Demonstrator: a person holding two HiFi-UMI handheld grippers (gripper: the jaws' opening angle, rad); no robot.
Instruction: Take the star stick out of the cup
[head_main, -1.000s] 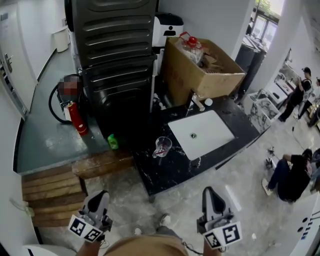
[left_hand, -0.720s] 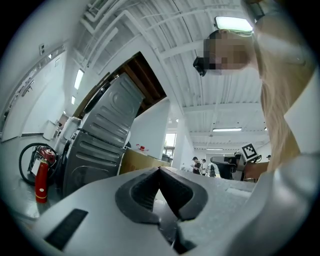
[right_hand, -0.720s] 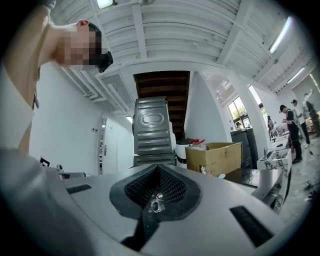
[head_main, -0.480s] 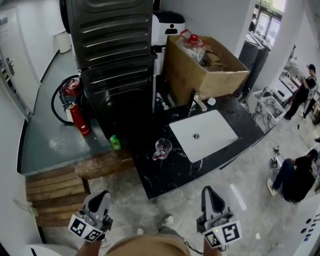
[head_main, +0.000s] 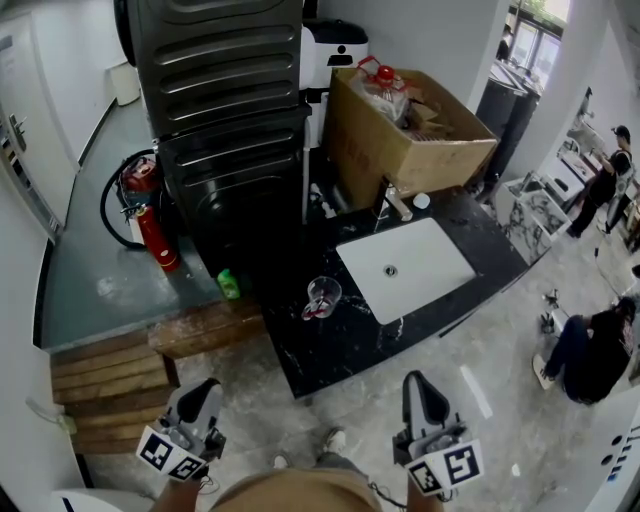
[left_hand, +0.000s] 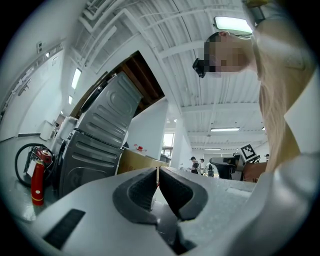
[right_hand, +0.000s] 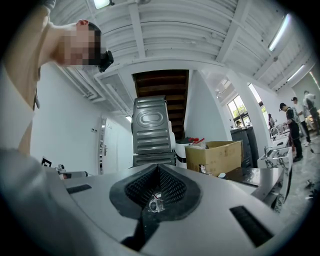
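A clear glass cup (head_main: 324, 294) stands on the black marble counter (head_main: 340, 345), just left of the white sink (head_main: 405, 268). A reddish star stick (head_main: 314, 309) leans inside the cup. My left gripper (head_main: 197, 392) and right gripper (head_main: 422, 385) hang low by my body, well short of the counter. Both are shut and hold nothing. In the left gripper view, the left gripper (left_hand: 158, 175) points up past the counter. In the right gripper view, the cup (right_hand: 156, 203) shows small through the hollow below the meeting tips of the right gripper (right_hand: 159, 167).
A cardboard box (head_main: 410, 130) and a faucet (head_main: 392, 203) stand behind the sink. A dark ribbed appliance (head_main: 225, 100) rises at the back. A red fire extinguisher (head_main: 150, 235), a green bottle (head_main: 228, 284) and wooden steps (head_main: 110, 385) lie at the left. People (head_main: 590, 350) are at the right.
Only the head view has drifted slightly. The cup, the stick and both grippers sit where they were.
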